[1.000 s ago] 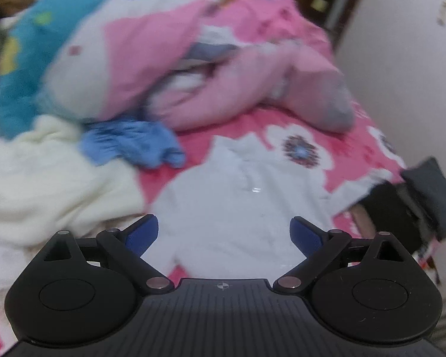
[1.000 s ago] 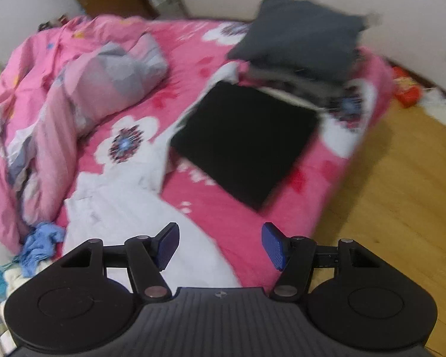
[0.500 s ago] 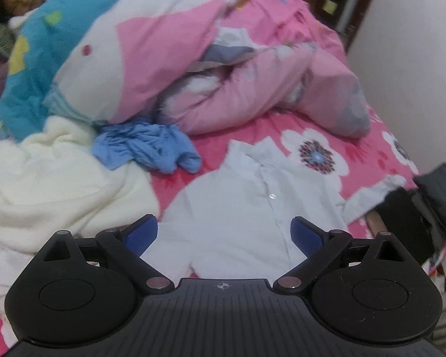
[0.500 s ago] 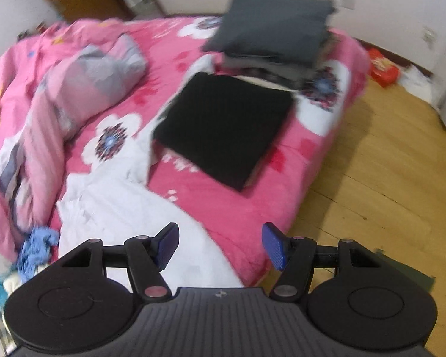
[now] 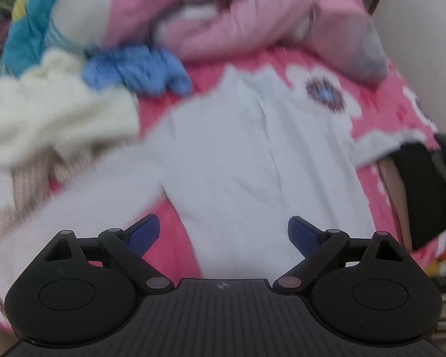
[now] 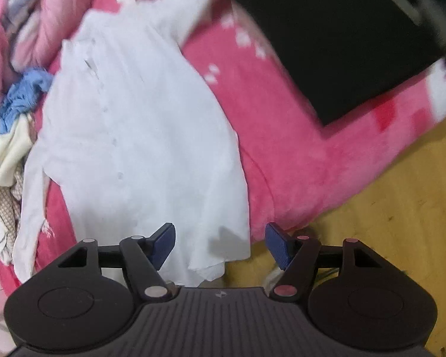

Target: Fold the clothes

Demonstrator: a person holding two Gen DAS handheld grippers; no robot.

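Right wrist | right tool (image 6: 220, 245) agape | over white shirt (image 6: 139, 125) hem

Both wrist views are aimed steeply down, close over the bed — the white shirt (image 5: 252, 154) (image 6: 139, 125) is shared.

The left wrist view is smeared by motion: the white shirt (image 5: 252, 154), the blue cloth (image 5: 139, 71) at 11 o'clock and the cream knit (image 5: 53, 113) at 9 o'clock show no sharp edges, and the shirt's buttons cannot be made out. The black folded garment (image 5: 419, 193) at 3 o'clock is partly cut off there. In the right wrist view the same garment (image 6: 342, 41) runs off at 1 o'clock, and the shirt's (image 6: 139, 136) hem disappears behind the right tool's (image 6: 220, 244) body.
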